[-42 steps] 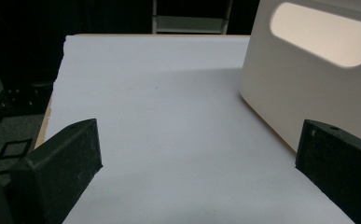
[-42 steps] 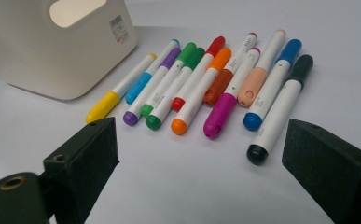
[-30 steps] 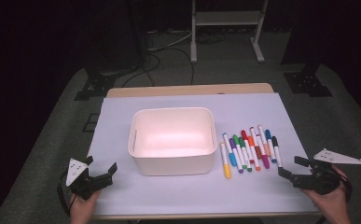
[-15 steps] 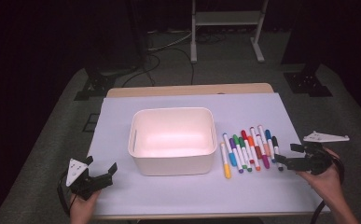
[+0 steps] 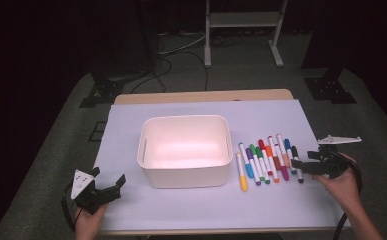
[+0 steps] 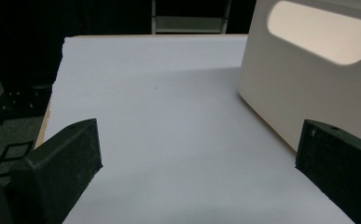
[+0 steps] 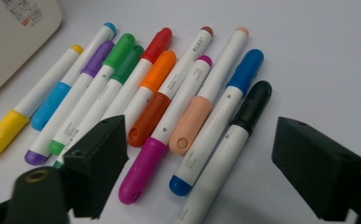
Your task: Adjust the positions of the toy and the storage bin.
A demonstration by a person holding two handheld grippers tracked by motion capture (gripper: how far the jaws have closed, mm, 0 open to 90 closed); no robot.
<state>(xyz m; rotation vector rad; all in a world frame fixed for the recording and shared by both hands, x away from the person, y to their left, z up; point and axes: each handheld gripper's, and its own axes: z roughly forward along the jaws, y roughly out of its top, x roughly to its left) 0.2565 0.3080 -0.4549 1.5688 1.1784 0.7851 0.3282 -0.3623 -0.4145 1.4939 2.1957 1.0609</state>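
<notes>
right gripper (image 7: 197, 163): jaws spread wide, nothing between them. We've got them hanging just over the near ends of the markers, with the black marker (image 7: 243, 121) and the blue marker (image 7: 229, 98) lined up in the gap.

left gripper (image 5: 103, 187): also gaping, nothing in it, parked on the near left part of the white mat (image 5: 191, 205), well apart from the markers. In the left gripper view the side of the bin with its handle cutout (image 6: 320, 30) sits just ahead and to one side.

markers, where: all lying flat on the mat in a loose row just beside the white bin (image 5: 185, 172), on its right in the high view, caps mostly pointing away from us.

bin: nothing in it as far as the high view shows.

progress: we'd say basically zero so far. It looks like we're about to pick up the first marker, so the whole row is left to go, if the bin is where they're headed.

marker count: we make it eleven in the right gripper view: yellow, light blue, purple, two green, red, orange, brownish red, magenta, peach, darker blue and black would be twelve, so honestly eleven or twelve; the greens overlap and are hard to split.

bin count: one.

grippers: two.
</notes>
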